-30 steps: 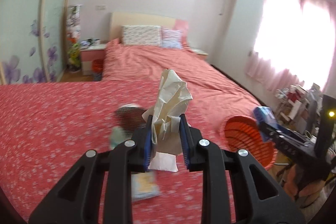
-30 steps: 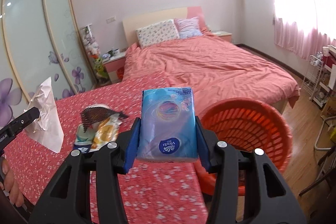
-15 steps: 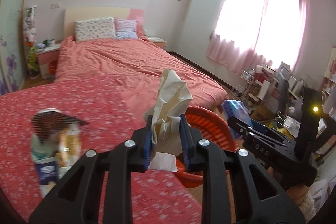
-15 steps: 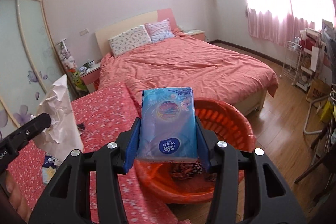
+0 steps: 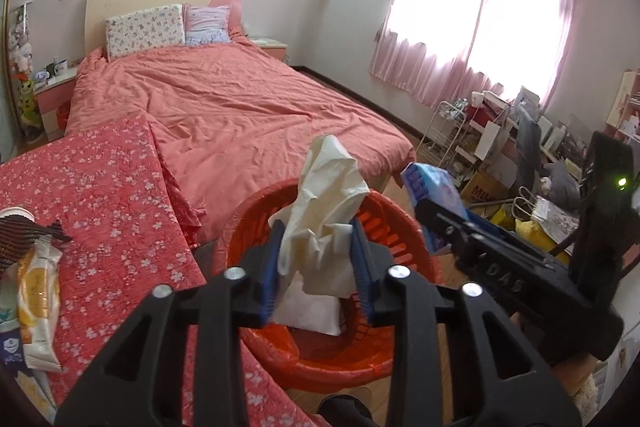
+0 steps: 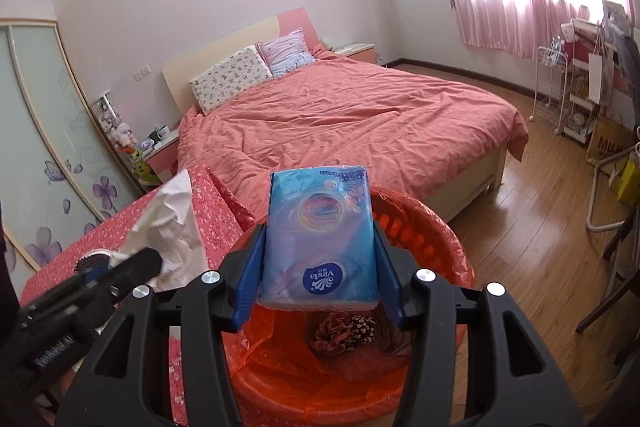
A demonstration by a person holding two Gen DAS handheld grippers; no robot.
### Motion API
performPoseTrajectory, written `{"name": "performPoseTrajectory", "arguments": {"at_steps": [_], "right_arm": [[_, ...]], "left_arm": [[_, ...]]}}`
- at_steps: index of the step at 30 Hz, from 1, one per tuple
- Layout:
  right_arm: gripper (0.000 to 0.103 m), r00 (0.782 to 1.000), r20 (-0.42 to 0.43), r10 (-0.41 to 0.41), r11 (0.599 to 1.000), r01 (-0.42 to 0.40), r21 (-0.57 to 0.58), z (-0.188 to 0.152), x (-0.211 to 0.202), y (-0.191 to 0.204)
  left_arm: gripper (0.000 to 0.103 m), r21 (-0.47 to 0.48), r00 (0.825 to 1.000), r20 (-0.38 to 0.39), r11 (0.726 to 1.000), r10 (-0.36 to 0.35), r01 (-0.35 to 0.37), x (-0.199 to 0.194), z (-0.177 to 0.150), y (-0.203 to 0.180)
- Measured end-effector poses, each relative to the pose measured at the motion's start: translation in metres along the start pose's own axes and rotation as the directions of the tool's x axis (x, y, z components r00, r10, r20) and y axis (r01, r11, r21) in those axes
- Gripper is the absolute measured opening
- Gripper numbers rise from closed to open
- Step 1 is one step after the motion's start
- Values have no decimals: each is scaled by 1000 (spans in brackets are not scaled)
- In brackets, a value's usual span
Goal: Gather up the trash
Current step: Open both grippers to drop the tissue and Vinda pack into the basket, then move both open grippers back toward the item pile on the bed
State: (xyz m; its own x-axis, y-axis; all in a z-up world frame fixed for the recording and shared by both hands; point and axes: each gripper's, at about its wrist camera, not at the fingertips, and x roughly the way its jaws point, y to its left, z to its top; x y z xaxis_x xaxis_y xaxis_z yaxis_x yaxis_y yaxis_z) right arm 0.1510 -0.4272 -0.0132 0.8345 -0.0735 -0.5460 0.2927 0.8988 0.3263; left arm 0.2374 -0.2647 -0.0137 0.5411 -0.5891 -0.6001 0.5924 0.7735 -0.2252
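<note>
An orange basket (image 5: 400, 223) lined with an orange bag stands on the floor beside the floral-covered surface. My left gripper (image 5: 316, 259) hangs over the basket. Its jaws are opening, with a crumpled cream paper (image 5: 324, 195) still upright between the blue pads. My right gripper (image 6: 320, 259) is over the same basket (image 6: 440, 227). Its jaws are starting to open, and the blue tissue pack (image 6: 320, 227) still sits between the pads. The right wrist view also shows the paper (image 6: 172, 223) at left. A dark patterned scrap (image 6: 344, 331) lies inside the basket.
A surface under a red floral cover (image 5: 100, 187) at left holds a yellow snack wrapper (image 5: 38, 291) and a cup with dark mesh (image 5: 16, 235). The bed (image 5: 240, 99) lies behind it. Cluttered racks (image 5: 500, 131) stand at right, and the floor (image 6: 540, 247) is wood.
Both grippers swung right from the floral surface to above the basket and dipped lower. The left jaws have widened around the paper, and the right jaws have widened slightly.
</note>
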Motion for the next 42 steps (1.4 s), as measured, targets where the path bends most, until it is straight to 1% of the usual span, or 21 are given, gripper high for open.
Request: {"name": "performPoseTrajectory", "arguments": {"at_steps": [1,4,5,7,11,16,21,24,27,28,32,34,36,38,39,40,42], "right_arm": [[53,1000,-3,0,1000,0,2,-1,1,0],[65,1000,-12,-14,1000,14,8,-3,6,-4],[67,1000,-13,-17,1000,17,10,-4,5,-4],[68,1000,-16,-25,1000,25,12,-8,3,-4],[69,999,-14,-46,999,45,-12,-11,-2,2],[69,999,-26,-45,998,44,-47,-16,-7,18],[69,998,-45,-32,995,28,-96,-26,-9,41],[69,998,-60,-15,991,7,-132,-35,-11,61],[69,997,-72,0,986,-12,-166,-44,-11,80],[69,997,-77,7,984,-20,-176,-47,-11,86],[69,994,-102,26,975,-47,-216,-61,-9,111],[69,993,-115,30,968,-57,-243,-70,-7,124],[69,991,-131,34,961,-69,-269,-79,-4,138],[69,989,-145,41,956,-81,-283,-84,-2,149],[69,987,-152,45,953,-88,-289,-87,-1,154],[69,986,-159,50,950,-96,-297,-89,0,159],[69,984,-170,56,944,-107,-313,-95,2,169]], "left_arm": [[42,0,1000,-8,1000,9,-9,5,-1,2],[45,-5,999,-30,999,45,-45,14,-3,9],[47,-10,998,-34,998,55,-56,15,-4,13],[50,-20,996,-38,997,77,-78,13,-7,23],[52,-23,992,-34,992,123,-124,1,-13,37],[54,-35,985,-27,984,172,-173,-24,-25,54],[55,-61,973,-14,971,231,-231,-56,-37,76],[56,-79,962,-1,959,272,-271,-80,-47,94],[56,-107,946,11,941,323,-320,-106,-59,116],[57,-121,938,12,931,347,-343,-115,-64,125],[57,-163,904,-13,891,428,-424,-141,-86,163],[57,-188,888,-40,869,459,-457,-149,-97,181],[56,-221,880,-74,853,470,-474,-152,-108,198],[55,-250,882,-109,847,458,-470,-151,-118,213],[52,-260,885,-120,846,451,-466,-150,-123,219],[49,-274,894,-130,851,428,-447,-149,-127,224],[46,-287,906,-133,859,402,-423,-146,-131,226]]}}
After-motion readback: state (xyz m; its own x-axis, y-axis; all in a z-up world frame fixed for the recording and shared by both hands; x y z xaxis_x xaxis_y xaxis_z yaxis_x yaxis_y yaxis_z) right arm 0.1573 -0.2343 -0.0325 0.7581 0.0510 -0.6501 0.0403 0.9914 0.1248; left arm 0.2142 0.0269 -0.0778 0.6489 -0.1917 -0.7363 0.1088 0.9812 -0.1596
